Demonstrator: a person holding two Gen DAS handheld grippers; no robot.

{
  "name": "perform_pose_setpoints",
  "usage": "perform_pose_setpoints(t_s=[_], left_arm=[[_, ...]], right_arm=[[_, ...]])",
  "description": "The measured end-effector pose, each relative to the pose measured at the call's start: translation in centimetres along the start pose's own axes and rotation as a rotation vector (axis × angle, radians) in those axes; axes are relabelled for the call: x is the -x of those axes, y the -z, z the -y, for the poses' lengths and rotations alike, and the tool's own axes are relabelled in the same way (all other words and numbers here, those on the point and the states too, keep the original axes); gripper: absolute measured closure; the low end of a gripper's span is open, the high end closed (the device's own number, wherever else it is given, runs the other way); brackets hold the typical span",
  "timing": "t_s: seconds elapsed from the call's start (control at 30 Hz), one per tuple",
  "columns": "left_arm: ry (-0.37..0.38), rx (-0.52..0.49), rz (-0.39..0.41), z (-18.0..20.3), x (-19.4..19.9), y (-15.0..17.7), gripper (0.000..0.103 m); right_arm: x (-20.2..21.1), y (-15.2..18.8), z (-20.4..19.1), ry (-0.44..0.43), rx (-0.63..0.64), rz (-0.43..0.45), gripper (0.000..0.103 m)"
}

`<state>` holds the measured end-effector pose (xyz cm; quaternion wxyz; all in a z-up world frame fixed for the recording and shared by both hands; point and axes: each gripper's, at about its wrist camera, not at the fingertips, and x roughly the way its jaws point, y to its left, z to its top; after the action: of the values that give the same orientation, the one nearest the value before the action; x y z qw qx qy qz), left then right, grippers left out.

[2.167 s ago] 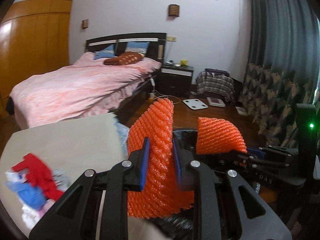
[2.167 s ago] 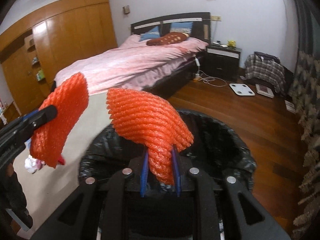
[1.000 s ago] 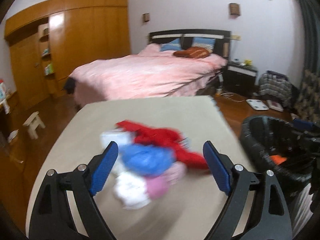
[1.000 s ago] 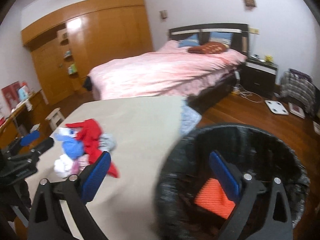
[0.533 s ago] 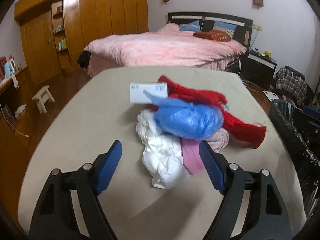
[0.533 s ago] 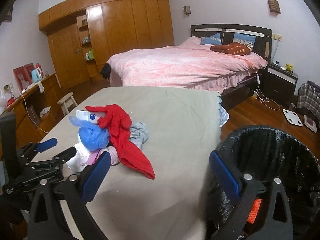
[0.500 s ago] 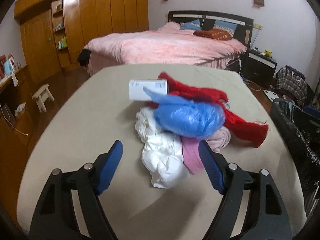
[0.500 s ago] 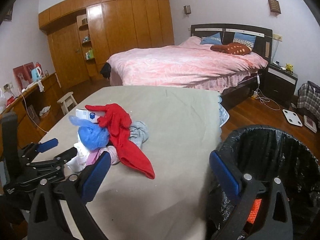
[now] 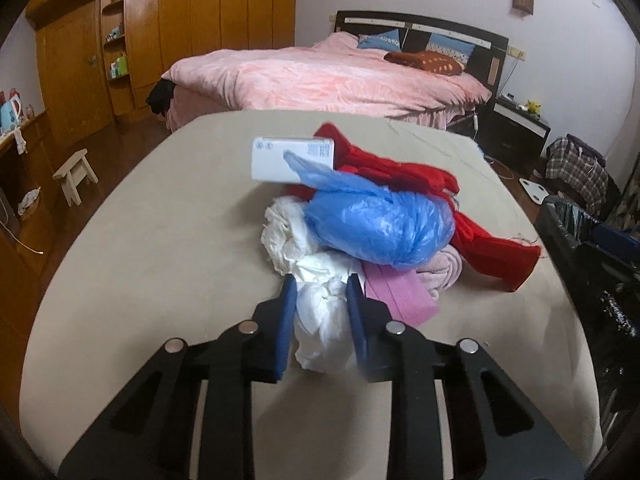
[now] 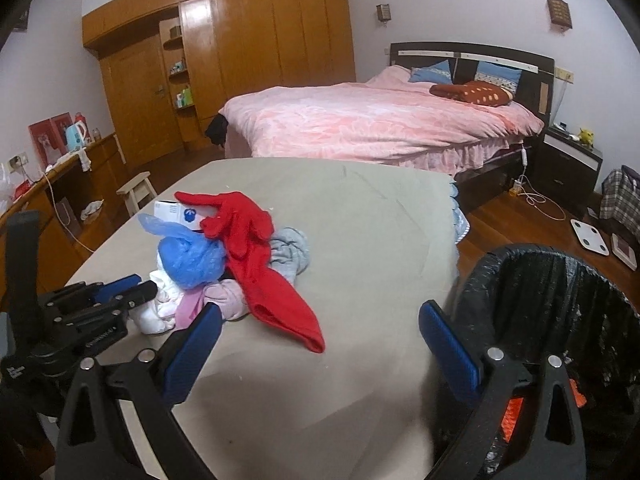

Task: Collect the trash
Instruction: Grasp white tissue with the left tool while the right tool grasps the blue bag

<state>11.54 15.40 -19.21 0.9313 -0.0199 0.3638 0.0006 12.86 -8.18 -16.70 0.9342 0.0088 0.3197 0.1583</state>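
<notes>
Left wrist view: left tool [image 9: 321, 286] pinched narrow on the white crumpled plastic [image 9: 320, 320], at the pile's near edge.
Right wrist view: right tool [image 10: 320, 316] spread wide and holding nothing; black-lined trash bin [image 10: 560, 292] just beyond its right finger, orange scrap [image 10: 512, 414] inside.
Pile: blue plastic bag [image 9: 380, 228] on top, red cloth [image 9: 492, 248] to its right, pink cloth [image 9: 400, 296] beneath, white box [image 9: 292, 159] behind.
Surface: beige desk [image 9: 160, 240].
Room: pink bed [image 10: 380, 120], wooden wardrobe [image 10: 240, 48].
</notes>
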Motion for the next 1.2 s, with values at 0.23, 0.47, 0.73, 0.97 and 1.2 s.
perform_pose_setpoints(t_s=[0.23, 0.47, 0.73, 0.97, 1.2], left_arm=[[-0.017, 0.028, 0.045, -1.3, 2.4, -0.6, 0.080], [-0.067, 0.036, 0.092, -3.0, 4.1, -1.4, 0.080], [-0.097, 0.052, 0.114, -4.7, 4.2, -2.4, 0.080], [-0.116, 0.077, 0.112, -6.2, 4.0, -2.5, 0.080], [-0.121, 0.095, 0.112, -7.0, 4.1, -2.5, 0.080]], right_arm=[[-0.6, -0.5, -1.7, -0.040, 0.017, 0.005, 0.006], [-1.9, -1.4, -4.0, -0.102, 0.017, 0.006, 0.015], [-4.1, -1.7, -7.8, -0.169, 0.057, -0.017, 0.033], [-6.5, -1.6, -9.4, -0.155, 0.075, -0.056, 0.034], [-8.3, -1.6, -10.5, -0.152, 0.091, -0.088, 0.043]])
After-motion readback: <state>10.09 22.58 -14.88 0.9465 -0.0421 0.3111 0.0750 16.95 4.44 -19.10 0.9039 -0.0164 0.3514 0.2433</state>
